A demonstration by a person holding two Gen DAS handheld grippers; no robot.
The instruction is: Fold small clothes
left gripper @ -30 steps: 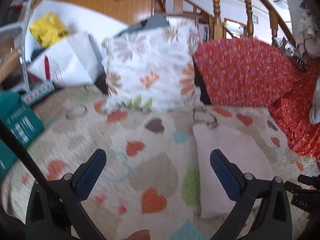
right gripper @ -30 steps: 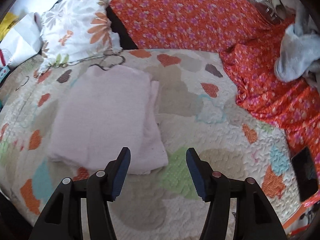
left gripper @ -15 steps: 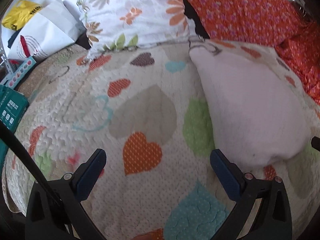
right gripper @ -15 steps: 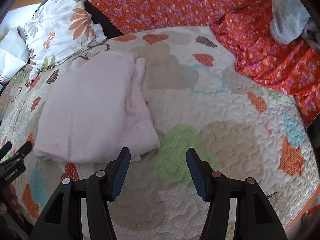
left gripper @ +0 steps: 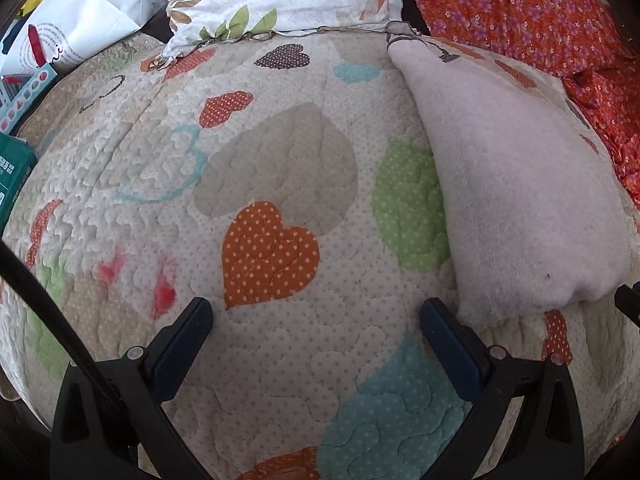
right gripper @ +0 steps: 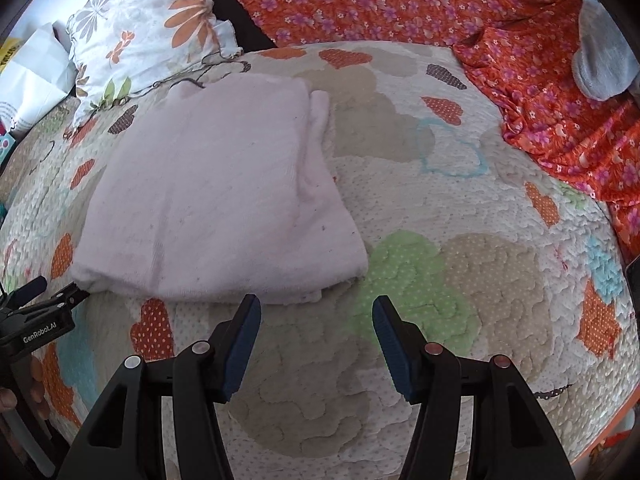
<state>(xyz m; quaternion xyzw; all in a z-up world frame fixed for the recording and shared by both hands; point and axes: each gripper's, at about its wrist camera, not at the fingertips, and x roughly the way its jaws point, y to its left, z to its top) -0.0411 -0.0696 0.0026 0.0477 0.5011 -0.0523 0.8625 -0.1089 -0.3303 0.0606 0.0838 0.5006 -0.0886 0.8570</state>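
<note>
Here, both sets of fingers spread wide and empty above the heart-patterned quilt [right gripper: 460, 272]. Ahead and left of the right gripper [right gripper: 316, 316], just beyond its left fingertip: the near hem of the pale pink folded garment [right gripper: 224, 200], long axis running away from the fingers toward the floral pillow [right gripper: 148, 32]. Ahead and right of the left gripper [left gripper: 316, 316], the same garment's near left corner, just past the right fingertip [left gripper: 436, 312]. Judged about equally near to both; probably a grab at each near corner.
</note>
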